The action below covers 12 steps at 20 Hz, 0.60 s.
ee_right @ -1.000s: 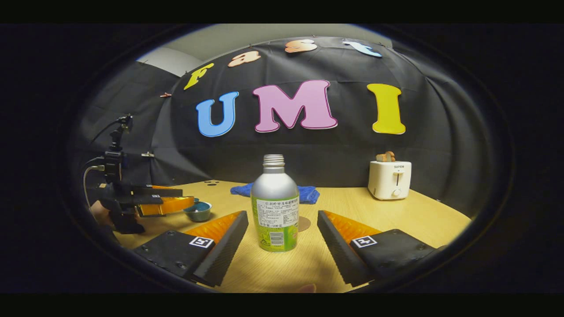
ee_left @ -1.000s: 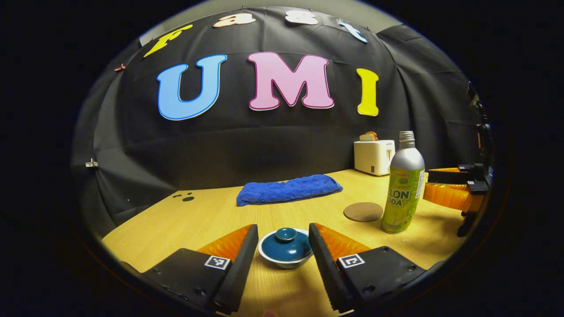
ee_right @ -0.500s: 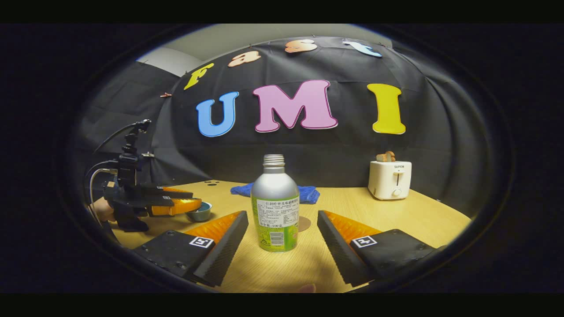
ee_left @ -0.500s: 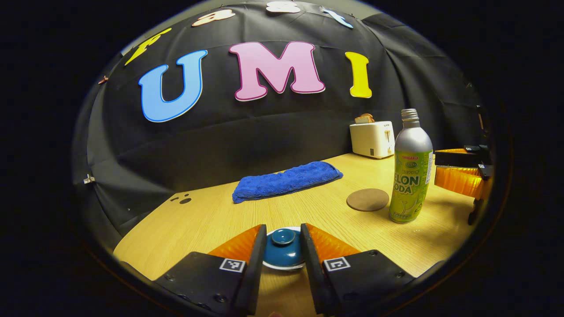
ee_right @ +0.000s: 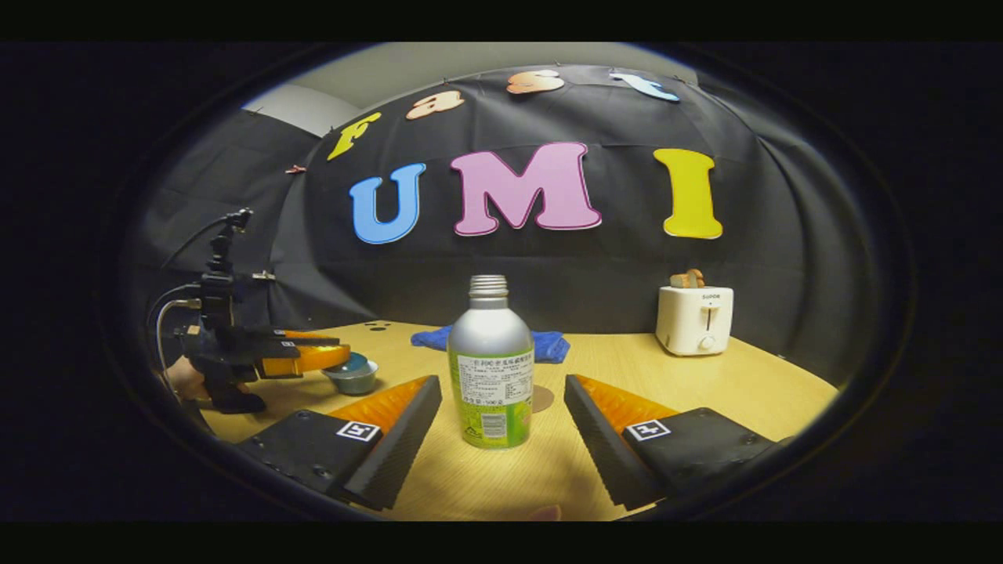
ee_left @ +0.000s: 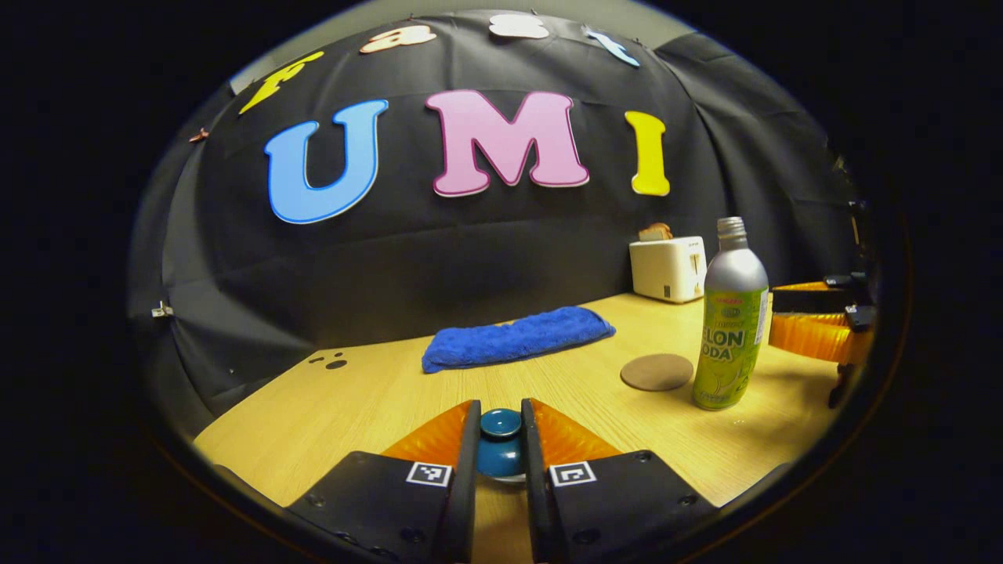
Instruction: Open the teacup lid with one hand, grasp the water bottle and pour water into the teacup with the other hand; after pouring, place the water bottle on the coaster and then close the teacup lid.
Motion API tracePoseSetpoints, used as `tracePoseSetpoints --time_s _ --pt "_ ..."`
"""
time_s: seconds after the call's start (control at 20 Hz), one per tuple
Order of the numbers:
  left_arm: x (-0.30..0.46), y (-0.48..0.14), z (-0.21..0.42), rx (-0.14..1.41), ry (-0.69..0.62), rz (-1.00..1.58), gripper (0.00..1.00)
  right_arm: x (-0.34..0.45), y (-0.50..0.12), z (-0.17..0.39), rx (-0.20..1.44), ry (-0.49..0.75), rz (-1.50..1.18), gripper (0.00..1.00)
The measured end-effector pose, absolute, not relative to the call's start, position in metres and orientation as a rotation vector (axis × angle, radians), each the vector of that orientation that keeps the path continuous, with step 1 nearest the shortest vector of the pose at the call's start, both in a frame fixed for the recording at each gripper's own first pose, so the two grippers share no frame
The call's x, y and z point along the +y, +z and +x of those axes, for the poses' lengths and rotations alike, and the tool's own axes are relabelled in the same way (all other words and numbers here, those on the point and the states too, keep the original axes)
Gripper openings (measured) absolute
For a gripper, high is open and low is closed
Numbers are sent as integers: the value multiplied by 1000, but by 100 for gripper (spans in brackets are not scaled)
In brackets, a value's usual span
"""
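I see the left gripper (ee_left: pixel 499 439) clamped on the teacup lid (ee_left: pixel 501 448), well left of the water bottle (ee_right: pixel 490 366). Right gripper (ee_right: pixel 501 427) spread wide, bottle standing between its fingers, untouched.

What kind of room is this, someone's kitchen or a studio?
Most likely a staged recording booth, not a real kitchen: a black cloth wall backs a wooden table set with props like a toaster and a teacup.
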<state>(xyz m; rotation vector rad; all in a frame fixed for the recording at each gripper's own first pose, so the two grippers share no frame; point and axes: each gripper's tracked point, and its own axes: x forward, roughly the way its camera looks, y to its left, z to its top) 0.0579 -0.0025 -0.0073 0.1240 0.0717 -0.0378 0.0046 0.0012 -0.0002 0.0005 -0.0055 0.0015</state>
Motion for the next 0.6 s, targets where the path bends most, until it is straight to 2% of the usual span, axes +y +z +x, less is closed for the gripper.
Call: tracePoseSetpoints --time_s 0.3,0.6 --pt "3 20 45 -12 -46 -113 31 15 -2 25 0 0 0 98" --pt "41 60 17 -136 -46 -297 30 11 -3 41 -2 -64 -2 98"
